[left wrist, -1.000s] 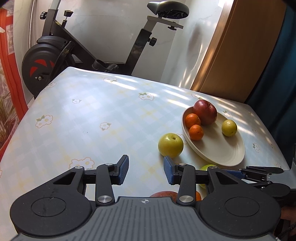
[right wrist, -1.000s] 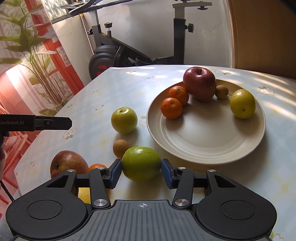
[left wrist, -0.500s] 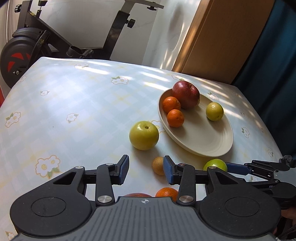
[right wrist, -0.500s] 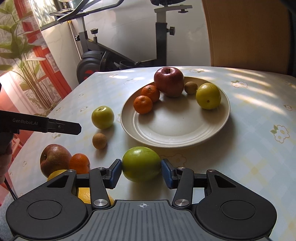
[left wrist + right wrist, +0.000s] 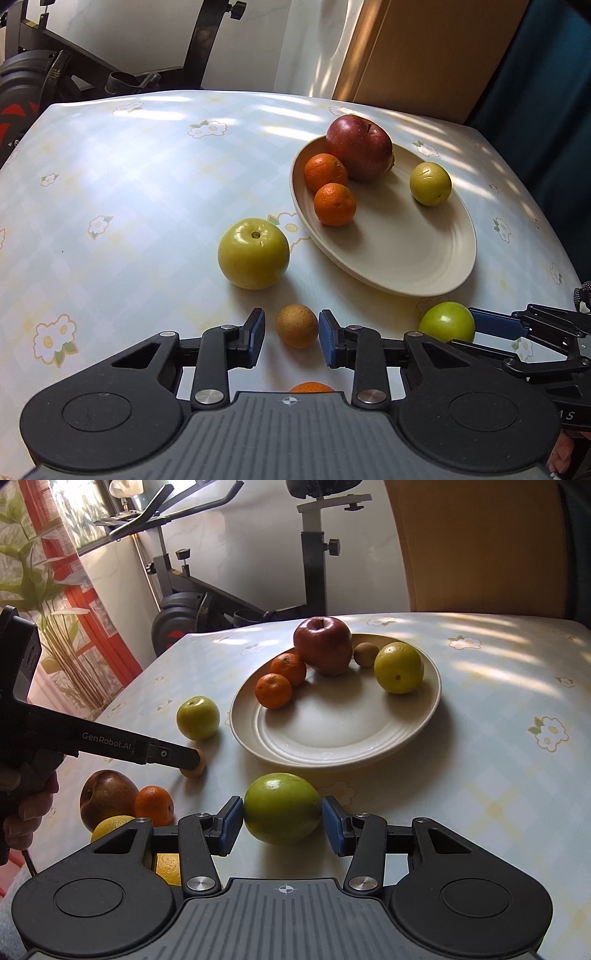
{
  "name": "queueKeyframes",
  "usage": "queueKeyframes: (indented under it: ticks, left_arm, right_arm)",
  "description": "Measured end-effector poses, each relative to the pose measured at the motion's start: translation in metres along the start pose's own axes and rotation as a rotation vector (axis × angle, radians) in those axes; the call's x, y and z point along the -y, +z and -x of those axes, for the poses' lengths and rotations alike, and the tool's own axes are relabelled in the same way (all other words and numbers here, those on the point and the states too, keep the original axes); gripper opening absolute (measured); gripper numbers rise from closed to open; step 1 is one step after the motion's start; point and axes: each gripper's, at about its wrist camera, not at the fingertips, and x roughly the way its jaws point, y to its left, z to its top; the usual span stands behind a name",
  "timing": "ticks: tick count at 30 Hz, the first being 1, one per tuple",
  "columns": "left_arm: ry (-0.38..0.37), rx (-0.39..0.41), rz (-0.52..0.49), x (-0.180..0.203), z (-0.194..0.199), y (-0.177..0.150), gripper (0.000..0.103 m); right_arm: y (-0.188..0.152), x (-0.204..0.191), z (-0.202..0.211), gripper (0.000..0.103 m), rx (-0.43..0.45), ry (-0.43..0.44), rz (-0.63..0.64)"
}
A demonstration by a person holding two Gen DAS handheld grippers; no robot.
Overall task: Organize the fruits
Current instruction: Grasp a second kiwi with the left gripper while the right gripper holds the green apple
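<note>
While the left gripper [image 5: 291,332] brackets a small, round, matte brown fruit [image 5: 297,325], its jaws are closing, the right blue pad at the skin and a sliver of gap on the left; "GenRobot.AI" reads in white on its black finger [image 5: 122,744] in the right wrist view; the right gripper [image 5: 282,821] is clamped on a smooth, glossy green fruit [image 5: 282,808] resting on the table [image 5: 129,184], just off the near rim of the plate [image 5: 332,738]; that ridged, cream, round plate carries a waxy red apple [image 5: 322,650], two pebbled tangerines [image 5: 273,695], a yellow-green fruit [image 5: 399,667] and a small brown one; a yellow-green apple [image 5: 253,253] sits beside the plate's left rim; the glossy checked tablecloth bears printed flowers.
</note>
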Motion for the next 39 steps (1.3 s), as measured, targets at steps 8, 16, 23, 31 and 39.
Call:
queueKeyframes:
  ticks: [8, 16, 23, 31, 39]
  left_arm:
    - [0.015, -0.030, -0.018, 0.005, -0.011, 0.000, 0.031]
    - [0.012, -0.001, -0.054, 0.010, -0.007, -0.001, 0.028]
    - [0.002, 0.047, -0.114, 0.020, 0.011, 0.002, 0.028]
    - [-0.012, 0.086, -0.149, 0.032, 0.023, 0.012, 0.028]
    - [-0.024, 0.093, -0.152, 0.037, 0.026, 0.011, 0.028]
  right_arm:
    - [-0.002, 0.003, 0.001, 0.043, 0.011, 0.012, -0.011]
    - [-0.003, 0.004, 0.001, 0.043, 0.018, 0.020, -0.013]
    - [-0.003, 0.003, 0.005, 0.043, 0.032, 0.024, -0.001]
    - [-0.002, 0.006, 0.008, 0.042, 0.036, 0.028, -0.012]
    - [-0.002, 0.007, 0.007, 0.043, 0.032, 0.030, -0.016]
